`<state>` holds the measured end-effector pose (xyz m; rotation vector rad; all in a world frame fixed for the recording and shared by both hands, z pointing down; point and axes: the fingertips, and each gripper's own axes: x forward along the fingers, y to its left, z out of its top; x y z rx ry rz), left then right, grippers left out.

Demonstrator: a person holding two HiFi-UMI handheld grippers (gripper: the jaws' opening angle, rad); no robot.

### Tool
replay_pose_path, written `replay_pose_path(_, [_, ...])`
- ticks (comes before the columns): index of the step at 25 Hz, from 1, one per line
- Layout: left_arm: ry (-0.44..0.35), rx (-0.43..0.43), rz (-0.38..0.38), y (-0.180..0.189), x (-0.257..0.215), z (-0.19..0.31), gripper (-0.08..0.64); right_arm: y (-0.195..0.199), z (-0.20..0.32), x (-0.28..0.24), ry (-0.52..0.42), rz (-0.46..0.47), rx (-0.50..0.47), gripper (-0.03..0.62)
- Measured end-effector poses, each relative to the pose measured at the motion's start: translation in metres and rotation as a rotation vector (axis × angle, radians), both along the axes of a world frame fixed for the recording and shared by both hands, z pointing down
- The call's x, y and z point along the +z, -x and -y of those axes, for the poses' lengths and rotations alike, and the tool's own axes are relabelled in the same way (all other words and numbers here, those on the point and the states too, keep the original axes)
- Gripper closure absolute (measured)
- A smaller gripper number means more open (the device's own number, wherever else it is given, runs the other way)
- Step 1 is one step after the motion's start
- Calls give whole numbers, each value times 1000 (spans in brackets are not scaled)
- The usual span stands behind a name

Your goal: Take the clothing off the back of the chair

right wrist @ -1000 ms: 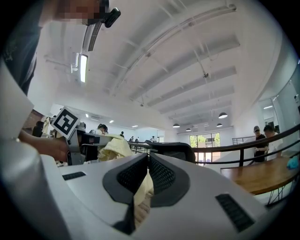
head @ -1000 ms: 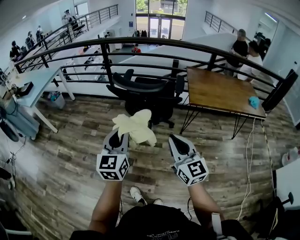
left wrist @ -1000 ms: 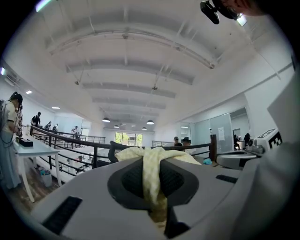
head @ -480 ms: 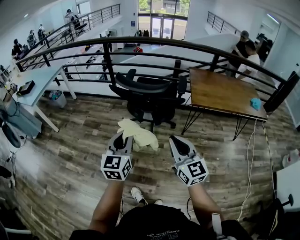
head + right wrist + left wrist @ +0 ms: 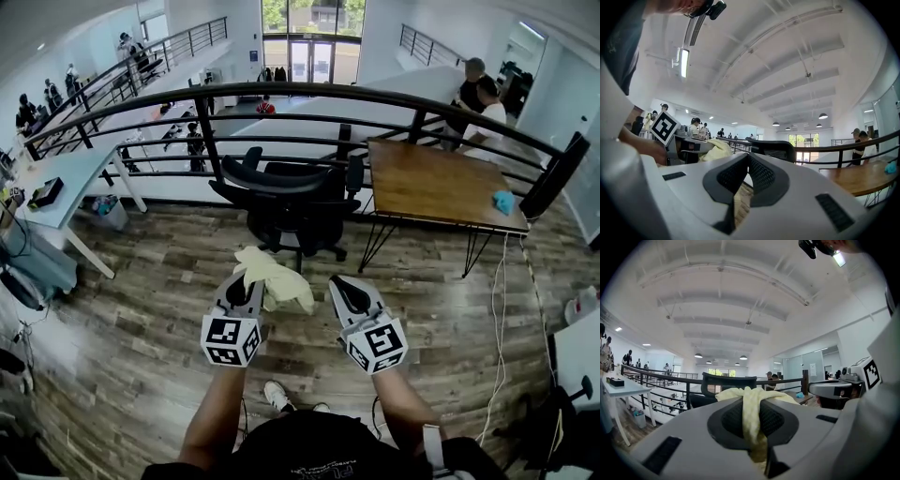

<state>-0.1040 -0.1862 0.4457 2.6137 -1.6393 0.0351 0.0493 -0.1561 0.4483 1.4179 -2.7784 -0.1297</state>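
Gripping the pale yellow clothing [image 5: 279, 279] in the left gripper [image 5: 752, 399] — pinching the jaws almost fully together on 1 twisted fold, letting the rest bunch over the tips and drape off to the right. Holding it in the air above the wooden floor [image 5: 141, 281], near the black office chair [image 5: 291, 197] but clear of its back and touching no part of it. Holding the right gripper [image 5: 749, 157] just beside the left, pointing both level toward the chair. Pressing the right jaws together at their tips on nothing — showing only floor through the gap lower down. Facing a black railing [image 5: 281, 89] behind the chair and, to the right, a wooden table [image 5: 436, 183] bearing 1 small blue cloth [image 5: 504, 202]. Looking past the table's far corner at 2 people standing close together.
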Motion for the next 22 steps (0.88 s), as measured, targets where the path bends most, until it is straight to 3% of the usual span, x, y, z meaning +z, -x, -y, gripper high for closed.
replay_pose_path(22, [-6,27,-15,-3,-3,8,515,4,0,1,3,-1,-1,569])
